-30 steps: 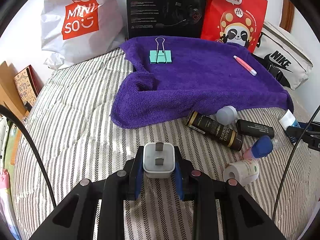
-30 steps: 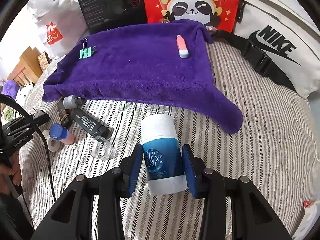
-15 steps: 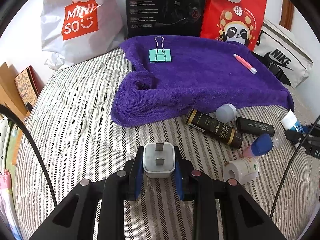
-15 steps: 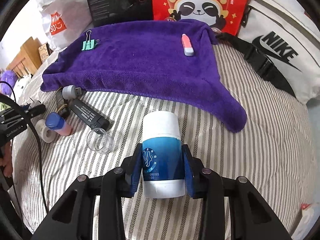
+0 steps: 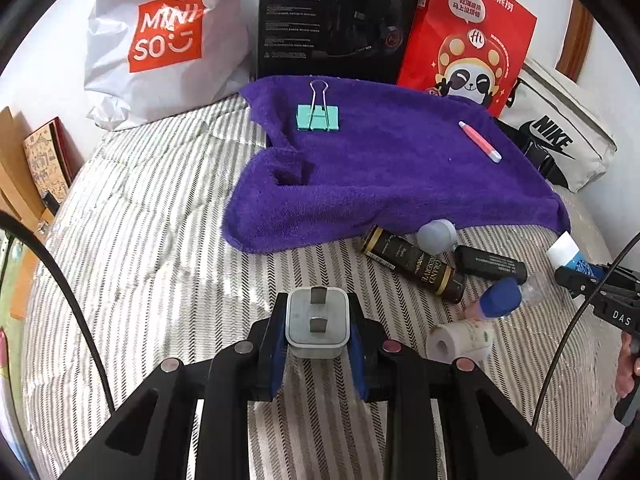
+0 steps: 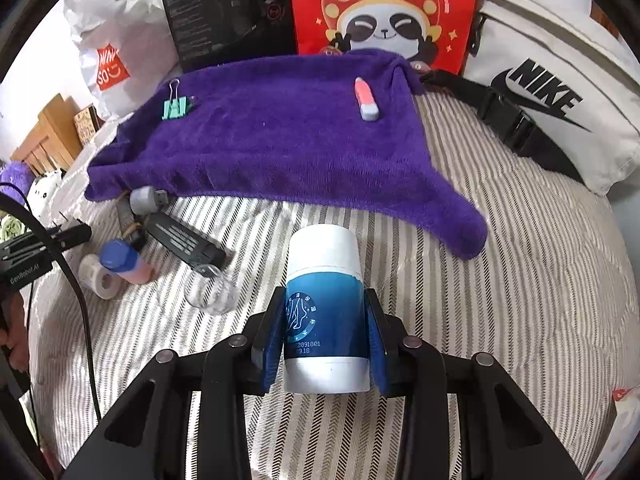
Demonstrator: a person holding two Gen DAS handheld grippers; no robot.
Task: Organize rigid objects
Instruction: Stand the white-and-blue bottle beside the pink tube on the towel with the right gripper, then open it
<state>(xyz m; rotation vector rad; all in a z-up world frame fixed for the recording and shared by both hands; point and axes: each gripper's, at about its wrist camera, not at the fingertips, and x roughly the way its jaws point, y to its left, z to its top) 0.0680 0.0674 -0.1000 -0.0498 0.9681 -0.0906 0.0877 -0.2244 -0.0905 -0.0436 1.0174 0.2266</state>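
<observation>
Change since earlier frames: right gripper (image 6: 325, 338) sat further up the blue-and-white bottle (image 6: 325, 304) than a second before, its pads now against the blue band; left view was almost the same.
Right claw: clamped on the bottle, which pointed cap-first toward 12 o'clock over the striped bedcover (image 6: 500, 280).
Left claw: left gripper (image 5: 317, 330) pressed tight on a white plug adapter (image 5: 317, 322), prongs facing the camera.
Purple towel (image 5: 380, 176): at 12 o'clock, carrying a green binder clip (image 5: 318, 114) at its 11 o'clock corner and a pink-and-white pen (image 5: 479, 141) toward 2 o'clock.
Containers: loose pile at 3 o'clock of the left claw, with a dark gold-banded bottle (image 5: 416, 266), a black tube (image 5: 490, 266), a blue-capped pink bottle (image 5: 498, 298) and a tape roll (image 5: 460, 338); contents not visible.
Clear jar (image 6: 210, 288): lay on its side, apparently empty.
Hard to make out: grey round item (image 5: 436, 236) partly tucked under the towel edge.
Cut off: white MINISO bag (image 5: 160, 40), black headset box (image 5: 336, 20), red panda bag (image 5: 468, 40) and Nike bag (image 5: 560, 136) ran past the top.
</observation>
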